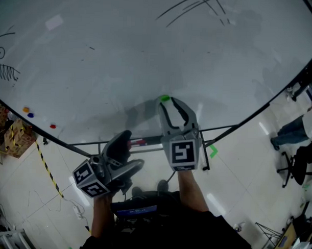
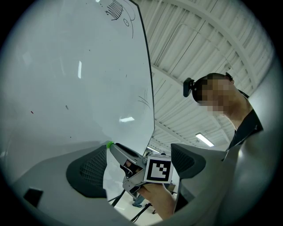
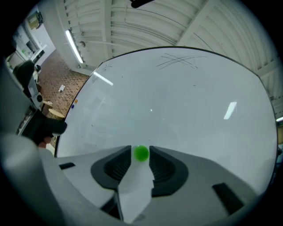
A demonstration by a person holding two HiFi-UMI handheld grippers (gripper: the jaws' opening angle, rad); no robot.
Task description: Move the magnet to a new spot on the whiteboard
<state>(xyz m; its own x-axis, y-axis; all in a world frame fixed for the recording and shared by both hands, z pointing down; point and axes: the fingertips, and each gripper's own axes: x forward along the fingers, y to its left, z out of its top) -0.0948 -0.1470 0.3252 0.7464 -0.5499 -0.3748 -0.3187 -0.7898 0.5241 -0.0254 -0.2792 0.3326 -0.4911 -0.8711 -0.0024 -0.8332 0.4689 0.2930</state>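
A small green magnet sits on the whiteboard near its lower edge. My right gripper reaches up to the board and is shut on the green magnet, one jaw on each side of it. The left gripper view shows the same magnet at the right gripper's tip against the whiteboard. My left gripper hangs lower, below the board's edge, open and holding nothing, pointing toward the right gripper.
Orange, blue and red magnets sit at the board's lower left. Marker scribbles are at the top and left. On the floor are boxes, striped tape and an office chair.
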